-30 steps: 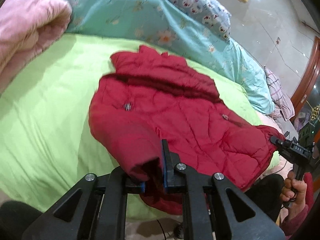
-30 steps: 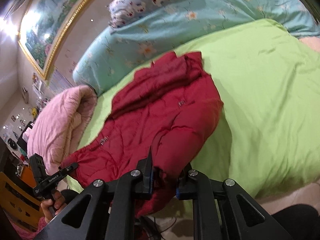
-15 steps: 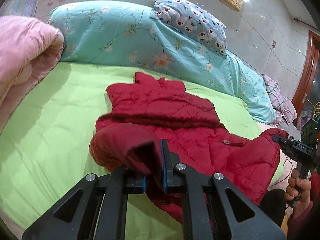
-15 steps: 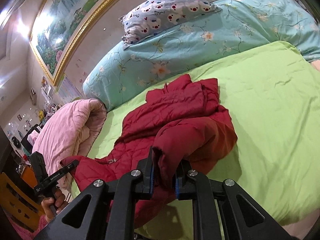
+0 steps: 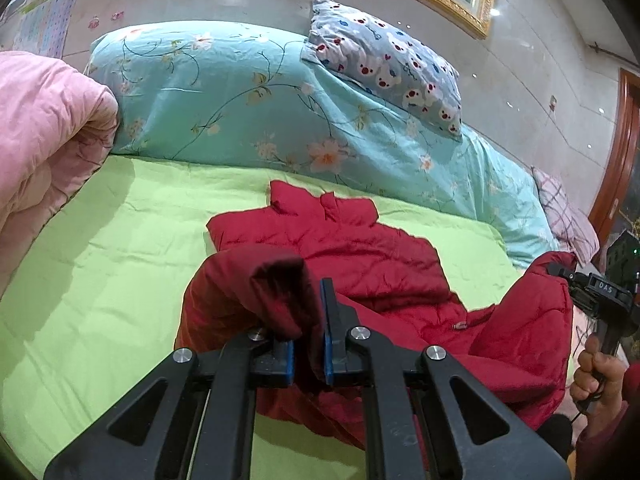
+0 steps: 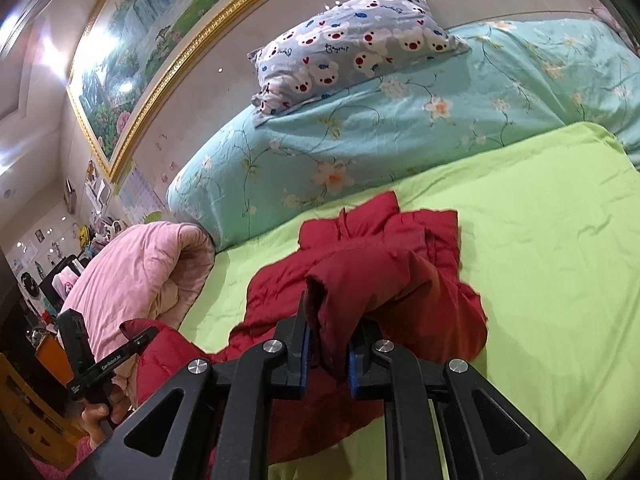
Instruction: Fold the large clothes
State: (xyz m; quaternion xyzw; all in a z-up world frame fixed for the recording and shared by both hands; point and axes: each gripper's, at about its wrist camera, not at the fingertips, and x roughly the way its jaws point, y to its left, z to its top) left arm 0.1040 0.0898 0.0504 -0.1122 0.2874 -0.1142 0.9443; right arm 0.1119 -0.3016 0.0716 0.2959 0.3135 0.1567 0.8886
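A red quilted jacket (image 5: 360, 248) lies on the green bed sheet (image 5: 100, 264), collar toward the pillows. My left gripper (image 5: 308, 320) is shut on the jacket's near left hem corner and holds it raised above the sheet. My right gripper (image 6: 326, 332) is shut on the near right hem corner of the jacket (image 6: 400, 276), also raised. Each gripper shows in the other's view: the right gripper (image 5: 600, 292) at the far right of the left wrist view, the left gripper (image 6: 104, 360) at the lower left of the right wrist view. The lifted hem hides the jacket's lower front.
A rolled pink quilt (image 5: 44, 132) lies at the bed's left side. A turquoise floral duvet (image 5: 260, 100) and a bear-print pillow (image 5: 384, 68) lie along the head of the bed. A plaid pillow (image 5: 564, 212) sits at the right. The green sheet (image 6: 552, 240) stretches right of the jacket.
Both grippers have lifted the jacket's near hem corners and carried them forward toward the collar. The lower half of the jacket now bunches up off the sheet.
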